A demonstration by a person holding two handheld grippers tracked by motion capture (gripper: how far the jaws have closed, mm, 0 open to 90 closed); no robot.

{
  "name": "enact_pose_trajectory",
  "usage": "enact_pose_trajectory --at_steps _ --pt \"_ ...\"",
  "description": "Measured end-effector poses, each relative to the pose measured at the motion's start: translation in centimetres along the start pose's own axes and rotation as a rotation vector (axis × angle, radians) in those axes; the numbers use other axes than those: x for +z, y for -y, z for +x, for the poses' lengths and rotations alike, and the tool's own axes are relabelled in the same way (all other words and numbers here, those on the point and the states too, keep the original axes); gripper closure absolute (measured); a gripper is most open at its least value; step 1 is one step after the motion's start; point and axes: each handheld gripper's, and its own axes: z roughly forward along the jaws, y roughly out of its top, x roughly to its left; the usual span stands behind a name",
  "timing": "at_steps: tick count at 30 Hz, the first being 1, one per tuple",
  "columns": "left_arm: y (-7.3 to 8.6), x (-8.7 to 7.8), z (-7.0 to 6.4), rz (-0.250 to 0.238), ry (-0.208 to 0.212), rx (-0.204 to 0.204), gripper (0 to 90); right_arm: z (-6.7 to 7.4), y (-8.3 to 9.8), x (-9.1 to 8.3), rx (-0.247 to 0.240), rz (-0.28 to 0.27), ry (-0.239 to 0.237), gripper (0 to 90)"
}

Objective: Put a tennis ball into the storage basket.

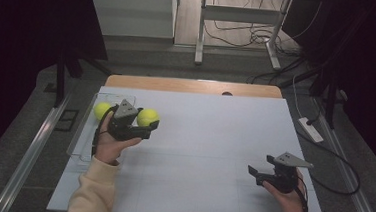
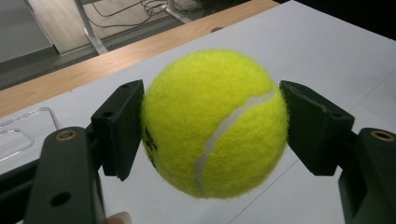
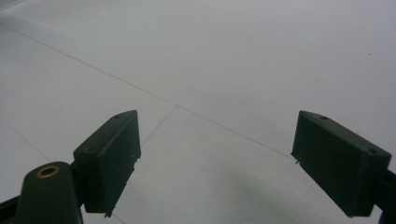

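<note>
Item: left gripper with ball, the ball lifted clear of the table. Step in hand, by judgement: carrying a ball taken from, or bound for, the clear tray at the table's left edge; which of the two cannot be told from this moment. Jaws: closed onto the ball, one pad pressing each side, the felt slightly dented at the left pad; the white seam runs down the ball's front. Position: in the high view the ball sits just right of the tray, above the white sheet, near the far left part of the table. Second ball: lies in the tray, near its far end, apart from the held one. Right gripper: near the table's right front, hovering low over the bare sheet, jaws standing wide, nothing between them, touching nothing. Next move, by judgement: bring the held ball over a chosen spot, lower it until it rests on a surface, then ease the pads apart slowly, since a round ball is apt to roll once freed. Risk: a drop from height sends it off the table.
</note>
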Motion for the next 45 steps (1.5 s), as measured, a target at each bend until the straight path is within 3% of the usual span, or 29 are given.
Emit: enact_pose_trajectory --at_steps 10,29,45 --pt "0.3 -0.6 1.0 0.006 -0.058 -0.012 27.4 -0.1 0.0 0.0 -0.003 0.005 0.005 15.4" --pt "1.0 -2.0 3.0 -0.015 -0.106 -0.069 27.3 -0.1 0.0 0.0 -0.001 0.002 0.003 15.4" --pt "1.9 -3.1 5.0 -0.005 -0.173 -0.102 27.3 0.0 0.0 -0.2 0.0 -0.005 0.0 15.4"
